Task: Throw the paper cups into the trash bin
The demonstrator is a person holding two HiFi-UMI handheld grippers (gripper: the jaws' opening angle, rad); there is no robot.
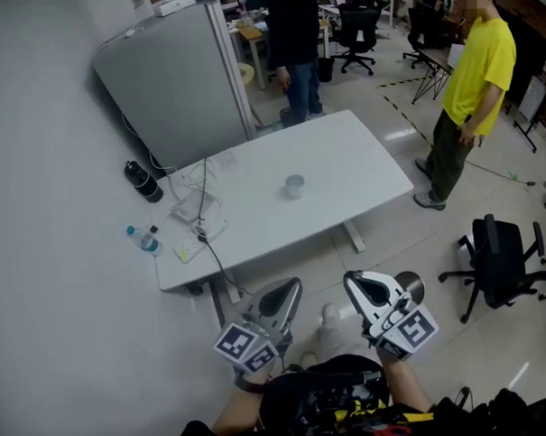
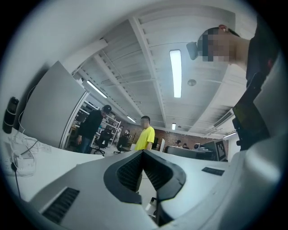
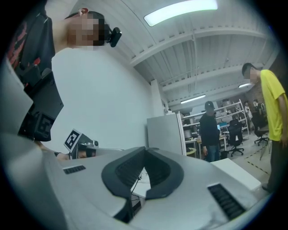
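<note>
Holding both grippers low and close to my body, I have them side by side, pointing level toward the table [image 1: 343, 155]. The left gripper [image 1: 294, 286] leans a little to the right and the right gripper [image 1: 350, 280] a little to the left, so their tips are near each other. Each has its cube of black and white squares at the back, by my wrist.

Both are smooth grey shells with black ribbed pads inside. In the left gripper view the jaws [image 2: 143, 152] are pressed together with nothing between them. In the right gripper view [image 3: 145, 148] it is the same: tips together, nothing held.

One paper cup [image 1: 294, 185], small, round and pale, stands upright near the middle of the flat white table, well apart from both grippers. A black bottle [image 1: 143, 181] and a clear bottle with a blue cap [image 1: 144, 239] are by the table's far left end. A person in a yellow shirt [image 1: 479, 77] stands past the right end.
</note>
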